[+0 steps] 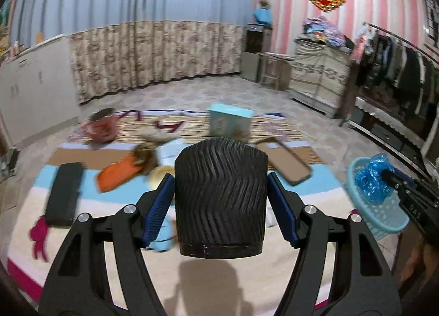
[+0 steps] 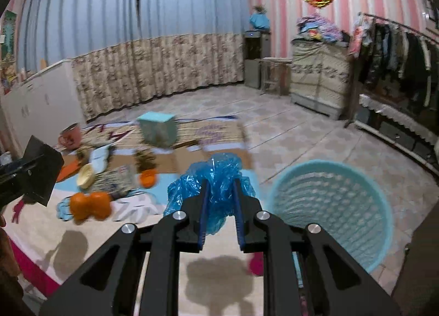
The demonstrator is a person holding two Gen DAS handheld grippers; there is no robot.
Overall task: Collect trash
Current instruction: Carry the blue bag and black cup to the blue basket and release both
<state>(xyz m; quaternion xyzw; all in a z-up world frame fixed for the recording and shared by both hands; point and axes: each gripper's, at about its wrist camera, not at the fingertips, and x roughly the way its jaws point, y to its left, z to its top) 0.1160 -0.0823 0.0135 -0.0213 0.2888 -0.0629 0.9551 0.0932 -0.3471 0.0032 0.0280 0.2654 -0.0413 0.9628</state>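
Left wrist view: left tongs [image 1: 221, 192] clamped black ribbed cup [image 1: 221, 195], held above striped mat [image 1: 115, 233] – right tongs [image 2: 221, 200] pinched crumpled blue plastic bag [image 2: 211, 178] just beside teal mesh basket [image 2: 334, 211] on floor

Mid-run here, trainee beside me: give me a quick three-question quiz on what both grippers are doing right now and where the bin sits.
1. True or false: the left gripper is empty.
2. Multiple choice: the right gripper is shut on A) an orange, B) a crumpled blue plastic bag, C) a mug.
3. Fill in: in the right wrist view, the light blue basket stands on the floor to the ____ of the held bag.

Key
1. False: it holds a black ribbed cup between its pads.
2. B.
3. Right; the bag is not yet inside it.
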